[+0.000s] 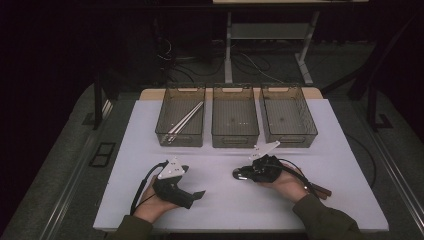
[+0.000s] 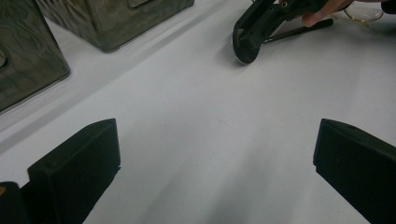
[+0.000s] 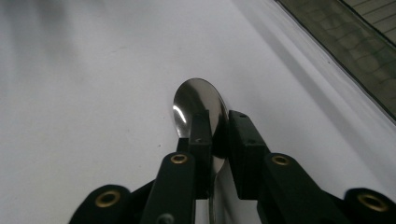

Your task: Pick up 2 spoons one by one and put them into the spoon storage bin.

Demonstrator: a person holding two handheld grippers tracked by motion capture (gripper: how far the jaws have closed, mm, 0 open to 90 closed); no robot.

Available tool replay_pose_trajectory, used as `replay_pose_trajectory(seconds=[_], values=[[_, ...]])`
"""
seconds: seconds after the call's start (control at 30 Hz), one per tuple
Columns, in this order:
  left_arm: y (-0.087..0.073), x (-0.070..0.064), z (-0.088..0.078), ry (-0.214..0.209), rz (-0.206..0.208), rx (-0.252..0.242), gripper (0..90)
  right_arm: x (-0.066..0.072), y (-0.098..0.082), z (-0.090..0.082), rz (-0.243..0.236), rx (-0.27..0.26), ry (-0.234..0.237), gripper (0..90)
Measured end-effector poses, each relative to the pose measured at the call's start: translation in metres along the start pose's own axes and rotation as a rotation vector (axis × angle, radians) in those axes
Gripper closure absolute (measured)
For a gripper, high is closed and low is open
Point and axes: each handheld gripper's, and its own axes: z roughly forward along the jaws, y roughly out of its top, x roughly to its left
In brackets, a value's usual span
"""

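Right gripper: the black two-jaw right gripper (image 1: 239, 173) lay low over the table, its jaws pinched narrow on a shiny steel spoon (image 3: 198, 105).
Grip: in the right gripper view the two black pads pressed on the spoon's neck, just behind the bowl, one each side.
Spoon's place: its bowl stuck out just past the right gripper's tips, on or just over the sheet; I could not tell which.
Spoon's axis: its long axis ran in line with the right gripper's jaws, bowl leading away from the hand, handle back under the gripper's body.
Spoon's heading: in the high view the bowl (image 1: 238, 173) pointed to the person's left, towards the other gripper.
From the left gripper view: the bowl (image 2: 243, 50) showed edge-on at the right gripper's tip, well ahead of the left jaws.
Left gripper: the black left gripper (image 1: 201, 194) sat in the person's left hand (image 1: 150, 202), jaws spread wide with bare sheet between them.
Gap: the two grippers stayed well apart, bare sheet between.
Surface: a pale white table sheet (image 1: 225, 200), smooth and matt.
Beyond the grippers: three smoky clear plastic bins (image 1: 235, 136) stood in a row on the far side; the left one held long metal utensils (image 1: 185, 120).
Room: dark grey floor (image 1: 60, 160), table legs and loose cables behind.
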Motion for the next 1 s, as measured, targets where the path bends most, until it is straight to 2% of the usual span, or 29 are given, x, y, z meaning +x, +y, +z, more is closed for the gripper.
replay_pose_trajectory(seconds=[0.17,0.2,0.33,0.7,1.0], values=[[0.000,0.001,-0.001,-0.002,0.001,-0.005,0.0,0.003,0.001,-0.005,-0.017,0.006,0.038,87.1],[-0.001,0.001,-0.001,-0.003,-0.002,-0.006,0.0,0.004,0.001,-0.005,-0.031,0.014,0.040,87.1],[-0.001,0.001,-0.001,-0.005,0.000,-0.007,0.0,0.006,0.000,-0.002,-0.033,0.029,0.050,86.7],[-0.006,0.004,0.001,-0.015,-0.006,0.000,0.0,0.004,0.000,-0.003,-0.037,0.026,0.067,87.5],[-0.006,0.005,-0.002,-0.011,-0.007,-0.012,0.0,0.001,0.001,-0.011,-0.007,-0.027,0.062,87.6]])
